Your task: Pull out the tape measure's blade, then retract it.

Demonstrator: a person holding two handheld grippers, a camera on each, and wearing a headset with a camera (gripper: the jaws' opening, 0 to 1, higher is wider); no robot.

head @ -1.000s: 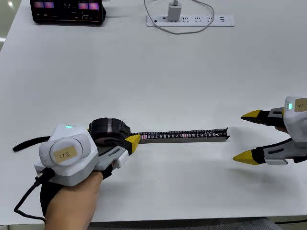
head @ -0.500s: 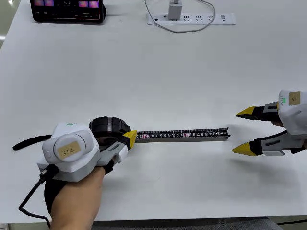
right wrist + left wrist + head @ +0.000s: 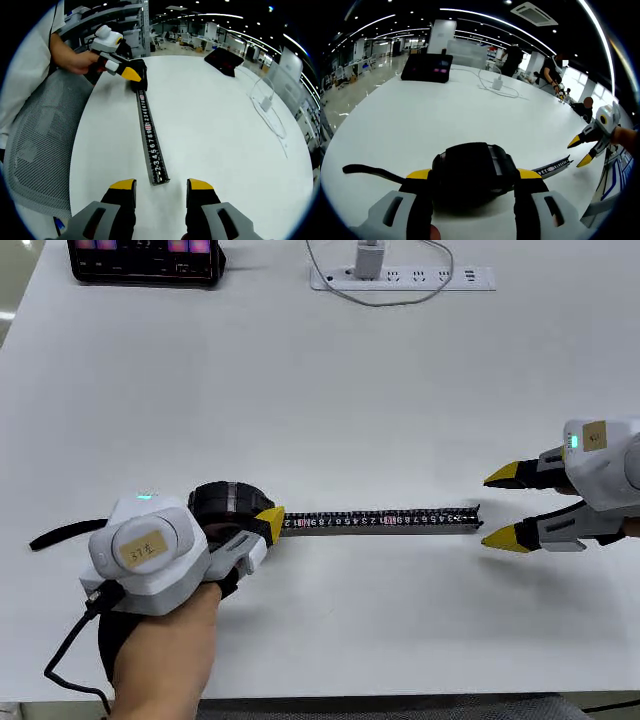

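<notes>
A black tape measure case [image 3: 230, 510] [image 3: 472, 167] lies on the white table, with my left gripper [image 3: 268, 520] [image 3: 474, 174] shut on its sides. Its dark numbered blade [image 3: 380, 520] [image 3: 150, 135] stretches out flat to the right, and its end hook [image 3: 476, 517] [image 3: 160, 181] rests on the table. My right gripper [image 3: 502, 506] [image 3: 159, 184] stands open just past that hook, one yellow tip on each side of the blade's line and clear of it. The case's black wrist strap [image 3: 60, 536] trails to the left.
A white power strip [image 3: 400, 278] with a plugged charger and a looping cable lies at the far edge. A black device with a lit screen [image 3: 145, 260] stands at the far left. A grey mesh chair [image 3: 40, 150] is by the near table edge.
My right gripper has moved left to the blade's end hook and its yellow tips have drawn closer together. The left gripper, case and blade have stayed put.
</notes>
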